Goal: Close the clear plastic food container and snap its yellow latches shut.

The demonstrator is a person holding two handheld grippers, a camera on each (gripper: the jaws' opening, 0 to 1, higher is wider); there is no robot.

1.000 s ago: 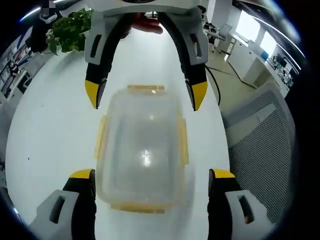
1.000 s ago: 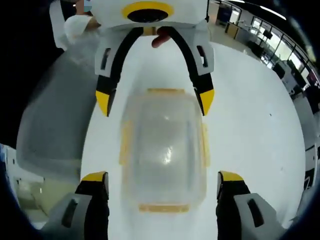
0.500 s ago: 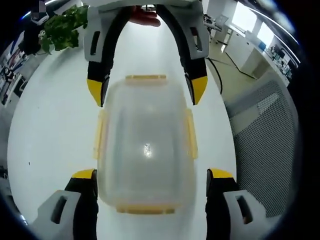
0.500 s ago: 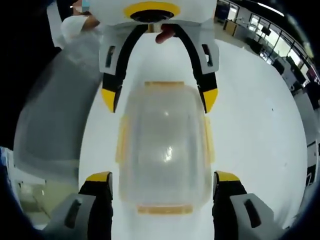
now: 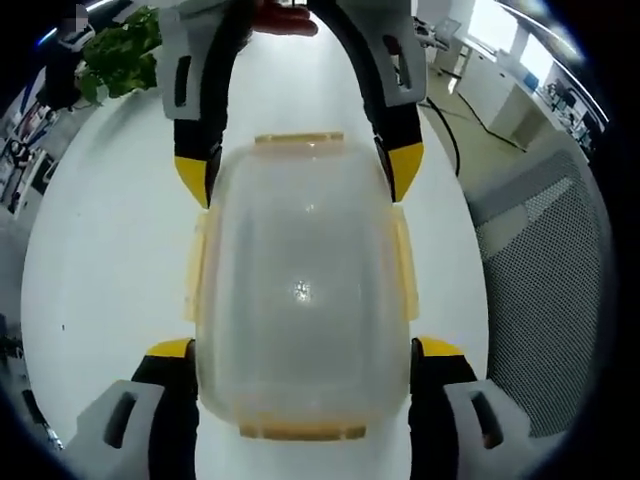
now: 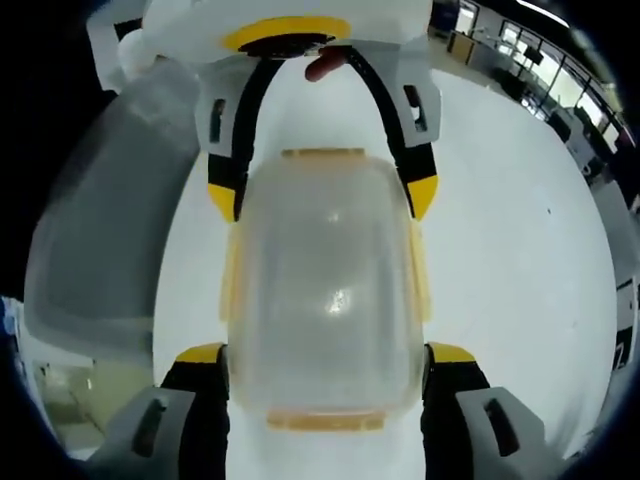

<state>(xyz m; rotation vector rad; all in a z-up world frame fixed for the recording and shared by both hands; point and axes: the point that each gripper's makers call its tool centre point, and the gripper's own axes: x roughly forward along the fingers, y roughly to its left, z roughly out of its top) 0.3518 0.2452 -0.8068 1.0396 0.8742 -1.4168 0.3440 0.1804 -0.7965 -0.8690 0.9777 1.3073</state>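
A clear plastic food container (image 5: 300, 290) (image 6: 325, 290) lies on the white table (image 5: 100, 250) with its lid on top. Yellow latches (image 5: 403, 270) (image 6: 230, 280) flare outward along its sides, and more sit at both ends. My left gripper (image 5: 303, 350) is open, its yellow-tipped jaws flanking the container's near end. My right gripper (image 6: 325, 352) is open too and straddles the opposite end. Each gripper faces the other: the right gripper (image 5: 298, 175) reaches in from the top of the left gripper view, the left gripper (image 6: 322, 197) from the top of the right gripper view.
A potted plant (image 5: 120, 55) stands at the table's far left corner. A grey mesh chair (image 5: 540, 250) (image 6: 100, 230) sits beside the table edge. A person's fingers (image 5: 285, 18) (image 6: 325, 65) show behind the opposite gripper. Desks and windows lie beyond.
Both grippers have closed in on the container from opposite ends; it looms larger and their open jaws now flank its corners. The container itself stays put.
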